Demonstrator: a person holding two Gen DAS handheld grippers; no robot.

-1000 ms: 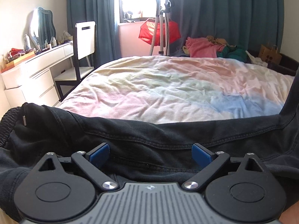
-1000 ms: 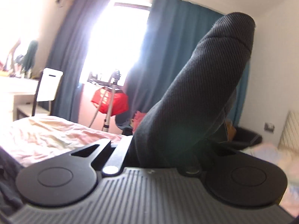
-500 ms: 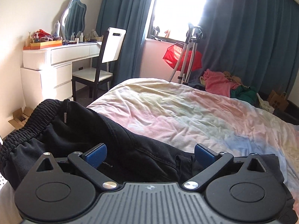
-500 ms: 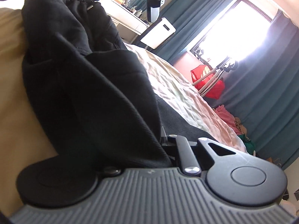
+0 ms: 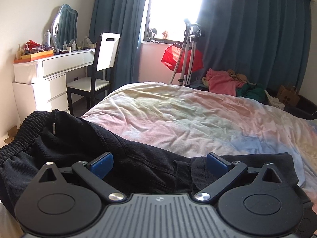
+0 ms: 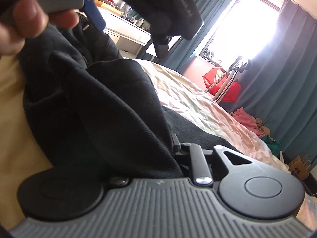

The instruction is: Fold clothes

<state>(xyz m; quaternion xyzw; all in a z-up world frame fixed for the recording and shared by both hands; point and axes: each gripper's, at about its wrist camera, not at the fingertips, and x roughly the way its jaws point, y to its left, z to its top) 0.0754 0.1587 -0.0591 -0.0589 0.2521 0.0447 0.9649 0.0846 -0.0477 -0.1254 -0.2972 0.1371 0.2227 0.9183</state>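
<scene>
Black trousers (image 5: 138, 158) with an elastic waistband (image 5: 21, 130) lie on the near edge of the bed (image 5: 188, 119). My left gripper (image 5: 158, 164) is open, its blue pads wide apart just above the black cloth. In the right wrist view my right gripper (image 6: 172, 144) is shut on a fold of the black trousers (image 6: 89, 119), which drapes over its left side and hides the fingertips. The left gripper (image 6: 95, 17) and the hand holding it show at the top left of that view.
A pastel sheet covers the bed. A white dressing table (image 5: 49, 73) and a chair (image 5: 99, 75) stand at the left. A pile of clothes (image 5: 227, 81), a red bag on a stand (image 5: 184, 59) and a paper bag (image 5: 287, 97) are beyond the bed.
My right gripper swung down from holding the cloth high to low over the bed, laying the trousers over themselves. My left gripper stayed open and lifted slightly.
</scene>
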